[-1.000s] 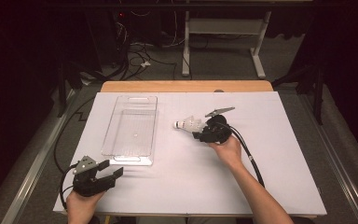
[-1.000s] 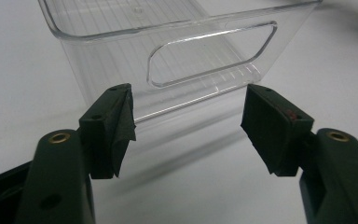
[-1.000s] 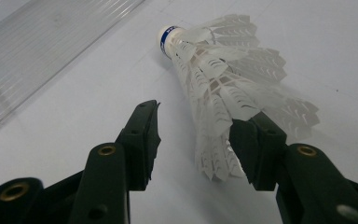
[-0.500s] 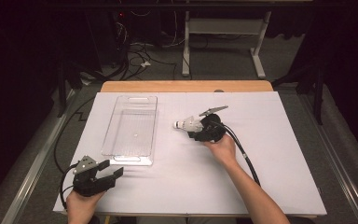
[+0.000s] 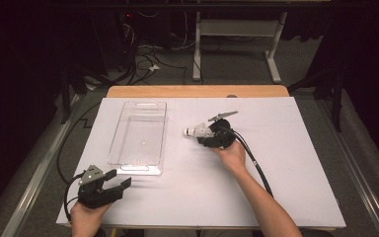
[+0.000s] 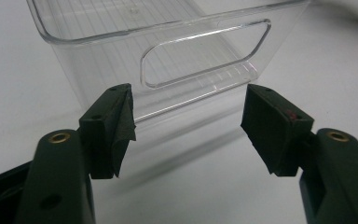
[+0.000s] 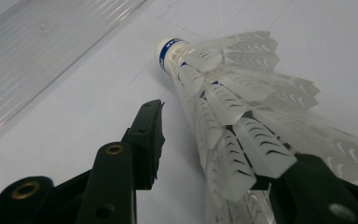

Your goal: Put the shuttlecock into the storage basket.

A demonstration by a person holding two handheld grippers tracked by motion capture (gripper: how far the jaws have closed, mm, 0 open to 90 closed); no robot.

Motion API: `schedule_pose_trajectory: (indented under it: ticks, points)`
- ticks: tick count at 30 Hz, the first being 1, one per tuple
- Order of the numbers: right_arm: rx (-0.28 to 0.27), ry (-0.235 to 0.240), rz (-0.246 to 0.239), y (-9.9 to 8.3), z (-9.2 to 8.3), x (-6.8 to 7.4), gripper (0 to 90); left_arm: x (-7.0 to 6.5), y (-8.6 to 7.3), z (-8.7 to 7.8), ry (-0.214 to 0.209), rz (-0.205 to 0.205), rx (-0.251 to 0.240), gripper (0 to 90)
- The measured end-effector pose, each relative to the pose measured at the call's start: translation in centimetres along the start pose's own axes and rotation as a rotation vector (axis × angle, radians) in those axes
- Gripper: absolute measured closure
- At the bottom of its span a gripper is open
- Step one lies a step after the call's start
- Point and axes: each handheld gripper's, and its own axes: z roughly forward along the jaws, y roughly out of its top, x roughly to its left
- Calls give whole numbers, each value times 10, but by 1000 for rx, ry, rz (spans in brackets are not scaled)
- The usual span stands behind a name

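Observation:
A white feather shuttlecock (image 5: 195, 131) (image 7: 233, 93) with a blue-banded cork lies on its side on the white table, cork pointing left toward the tray. My right gripper (image 5: 206, 135) (image 7: 214, 140) straddles its feather skirt. Its jaws have just been closing with the shuttlecock between them. The left pad (image 7: 149, 135) still stands off the feathers, while the right jaw lies against the skirt's far side. My left gripper (image 5: 120, 180) (image 6: 186, 126) rests open at the table's near left, aimed at the near end of a clear plastic tray (image 5: 137, 169) (image 6: 98, 60), nothing between its pads.
The tray is empty and lies lengthwise left of the centre. A black cable (image 5: 254, 165) trails from the right gripper along the forearm. The white table top (image 5: 296, 163) ends at a wooden strip (image 5: 197, 92) at the back; beyond are a dark floor and table legs.
My right hand has shifted slightly left, so its gripper sits further over the shuttlecock's skirt. The left gripper and the tray have not moved.

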Motion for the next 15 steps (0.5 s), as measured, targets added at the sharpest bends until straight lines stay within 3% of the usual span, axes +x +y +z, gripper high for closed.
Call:
schedule_pose_trajectory:
  ticks: [15]
  points:
    - [8,6,18,4,2,-1,720,0,0,0,-2,1,0,351]
